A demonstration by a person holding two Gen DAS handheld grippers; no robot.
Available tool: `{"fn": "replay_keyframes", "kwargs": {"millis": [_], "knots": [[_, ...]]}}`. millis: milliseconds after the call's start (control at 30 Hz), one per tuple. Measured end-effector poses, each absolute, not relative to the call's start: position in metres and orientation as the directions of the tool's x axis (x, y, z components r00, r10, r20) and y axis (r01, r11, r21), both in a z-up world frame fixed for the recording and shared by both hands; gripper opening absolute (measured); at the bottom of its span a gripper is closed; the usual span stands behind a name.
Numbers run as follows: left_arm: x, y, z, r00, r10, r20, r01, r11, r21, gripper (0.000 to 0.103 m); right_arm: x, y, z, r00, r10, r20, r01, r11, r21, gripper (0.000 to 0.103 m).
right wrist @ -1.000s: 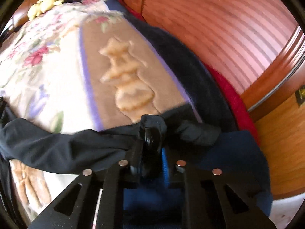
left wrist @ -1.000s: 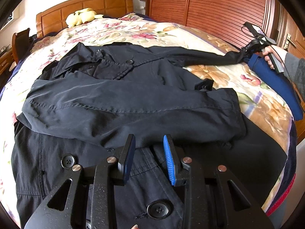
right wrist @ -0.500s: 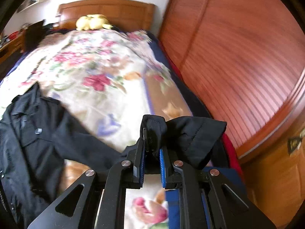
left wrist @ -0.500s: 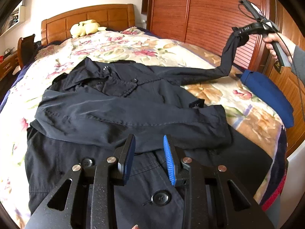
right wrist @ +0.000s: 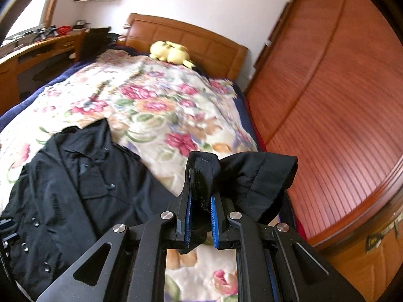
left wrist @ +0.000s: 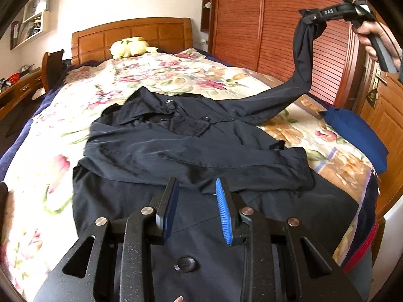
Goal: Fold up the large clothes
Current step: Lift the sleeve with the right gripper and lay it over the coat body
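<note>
A dark navy coat (left wrist: 191,151) (right wrist: 75,191) lies spread on the flowered bedspread (left wrist: 156,75), one sleeve folded across its chest. The other sleeve (left wrist: 299,70) rises from the bed up to the right. My right gripper (right wrist: 201,196) is shut on that sleeve's cuff (right wrist: 254,178), and in the left wrist view it (left wrist: 312,19) hangs high near the wardrobe, held by a hand (left wrist: 372,37). My left gripper (left wrist: 196,196) hovers over the coat's lower front, its blue pads (left wrist: 224,211) apart with nothing between them.
A folded blue cloth (left wrist: 352,133) lies at the bed's right edge. A yellow plush toy (left wrist: 131,46) (right wrist: 171,52) rests at the wooden headboard (left wrist: 131,35). Slatted wardrobe doors (right wrist: 340,125) run along the right side. A desk (right wrist: 37,50) stands at the left.
My right gripper has lifted the sleeve cuff high off the bed and swung toward the headboard. The left gripper drew back and rose a little, still open over the coat.
</note>
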State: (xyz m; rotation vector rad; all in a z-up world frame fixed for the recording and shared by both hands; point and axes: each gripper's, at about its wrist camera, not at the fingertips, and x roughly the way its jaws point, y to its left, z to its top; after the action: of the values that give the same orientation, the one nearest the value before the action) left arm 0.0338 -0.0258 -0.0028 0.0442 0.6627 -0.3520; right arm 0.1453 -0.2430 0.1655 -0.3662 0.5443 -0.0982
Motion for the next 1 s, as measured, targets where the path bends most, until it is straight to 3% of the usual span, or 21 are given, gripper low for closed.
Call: {"fn": "replay_keyframes", "kwargs": {"millis": [467, 767, 933, 1000], "knots": [[0.025, 0.026, 0.009, 0.774, -0.267, -0.574, 0.262, 0.96, -0.094, 0.032, 0.113, -0.148, 0.162, 0.885, -0.039, -0.465, -0.199, 0.87, -0.451, 0.012], [0.025, 0.041, 0.01, 0.782, -0.253, -0.569, 0.238, 0.966, -0.101, 0.032, 0.11, -0.125, 0.147, 0.866, 0.048, -0.499, -0.314, 0.828, -0.464, 0.013], [0.026, 0.049, 0.009, 0.787, -0.237, -0.57, 0.218, 0.971, -0.101, 0.032, 0.097, -0.122, 0.146, 0.829, 0.138, -0.542, -0.398, 0.827, -0.398, 0.013], [0.027, 0.054, 0.009, 0.789, -0.232, -0.569, 0.21, 0.972, -0.106, 0.032, 0.09, -0.123, 0.143, 0.818, 0.163, -0.551, -0.422, 0.822, -0.383, 0.021]]}}
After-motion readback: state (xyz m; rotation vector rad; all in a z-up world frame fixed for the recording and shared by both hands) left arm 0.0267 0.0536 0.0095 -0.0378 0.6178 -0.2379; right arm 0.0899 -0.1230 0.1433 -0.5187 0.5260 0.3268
